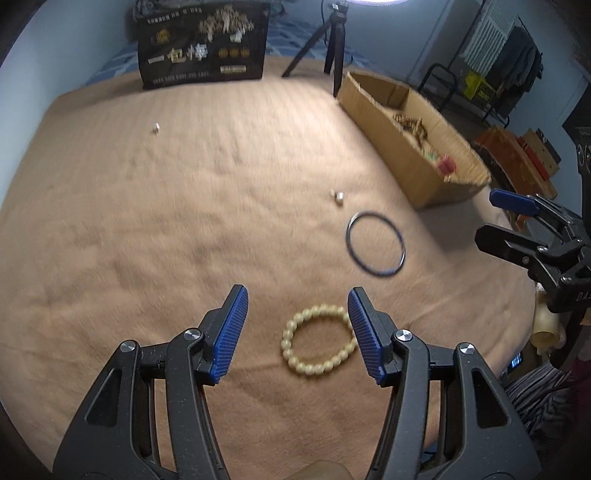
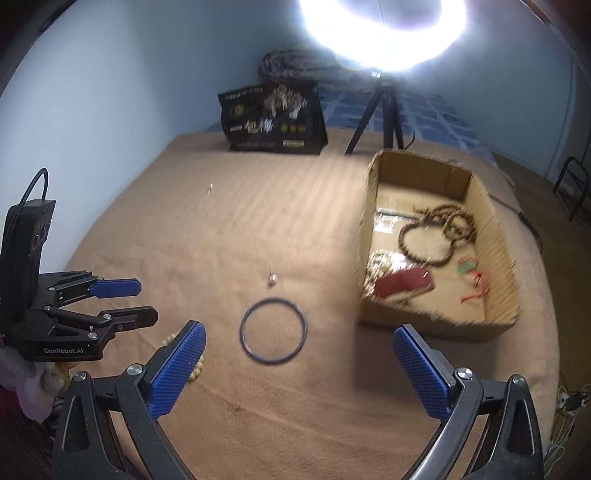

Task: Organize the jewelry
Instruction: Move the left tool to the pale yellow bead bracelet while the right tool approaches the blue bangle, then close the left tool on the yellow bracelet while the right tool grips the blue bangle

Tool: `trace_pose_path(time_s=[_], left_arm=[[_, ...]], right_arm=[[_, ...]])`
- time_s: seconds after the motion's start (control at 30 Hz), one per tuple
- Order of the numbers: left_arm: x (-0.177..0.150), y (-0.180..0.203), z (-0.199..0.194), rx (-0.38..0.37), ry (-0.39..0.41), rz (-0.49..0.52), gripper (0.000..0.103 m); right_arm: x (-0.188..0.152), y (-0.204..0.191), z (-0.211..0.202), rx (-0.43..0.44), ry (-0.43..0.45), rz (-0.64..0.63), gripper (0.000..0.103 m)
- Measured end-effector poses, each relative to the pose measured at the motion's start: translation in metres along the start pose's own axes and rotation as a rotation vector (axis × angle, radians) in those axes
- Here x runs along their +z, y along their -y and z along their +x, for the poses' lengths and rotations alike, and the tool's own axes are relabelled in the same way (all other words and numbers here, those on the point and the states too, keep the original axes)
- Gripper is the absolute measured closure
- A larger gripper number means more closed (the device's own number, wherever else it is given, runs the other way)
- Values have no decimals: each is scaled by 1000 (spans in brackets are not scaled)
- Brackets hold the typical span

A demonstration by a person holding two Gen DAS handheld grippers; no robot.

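Note:
A cream bead bracelet (image 1: 318, 345) lies on the tan blanket between the fingers of my open left gripper (image 1: 297, 306); its right side is hidden behind the right pad. A dark thin bangle (image 1: 375, 243) lies beyond it, also in the right wrist view (image 2: 273, 330). My right gripper (image 2: 299, 349) is open and empty, hovering in front of the bangle. A small pearl earring (image 1: 338, 197) lies past the bangle (image 2: 272, 279). Another small piece (image 1: 155, 127) lies far left. The cardboard box (image 2: 369, 229) holds brown bead strings (image 2: 430, 236) and a red pouch (image 2: 404, 282).
A black printed bag (image 2: 275, 122) stands at the blanket's far edge beside a tripod (image 2: 380, 118) with a bright ring light (image 2: 384, 29). The left gripper shows at the left of the right wrist view (image 2: 122, 301). The right gripper shows at the right edge of the left wrist view (image 1: 491, 218).

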State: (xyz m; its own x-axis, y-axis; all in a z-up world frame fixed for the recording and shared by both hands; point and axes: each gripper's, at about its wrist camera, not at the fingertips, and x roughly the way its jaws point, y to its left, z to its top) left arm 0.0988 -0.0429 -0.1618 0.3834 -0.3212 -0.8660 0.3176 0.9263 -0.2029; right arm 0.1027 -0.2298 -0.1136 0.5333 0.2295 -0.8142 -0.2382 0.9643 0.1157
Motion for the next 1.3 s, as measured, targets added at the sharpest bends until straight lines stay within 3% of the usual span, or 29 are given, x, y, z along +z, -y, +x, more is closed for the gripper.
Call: trace_pose_path(time_s=[0.17, 0.5, 0.73, 1.0, 1.3], left_arm=[[-10, 1, 11, -14, -25, -12, 46], [-22, 9, 29, -2, -71, 39, 67], [-24, 7, 44, 37, -92, 66, 74], [-18, 0, 52, 60, -79, 53, 92], [-15, -6, 53, 50, -76, 37, 95]], right_arm=[[-13, -14, 17, -13, -24, -55, 0], [-22, -22, 46, -13, -50, -84, 0], [-18, -25, 60, -26, -62, -104, 1], [-17, -31, 80, -48, -97, -133, 1], [-18, -34, 100, -69, -129, -143, 1]])
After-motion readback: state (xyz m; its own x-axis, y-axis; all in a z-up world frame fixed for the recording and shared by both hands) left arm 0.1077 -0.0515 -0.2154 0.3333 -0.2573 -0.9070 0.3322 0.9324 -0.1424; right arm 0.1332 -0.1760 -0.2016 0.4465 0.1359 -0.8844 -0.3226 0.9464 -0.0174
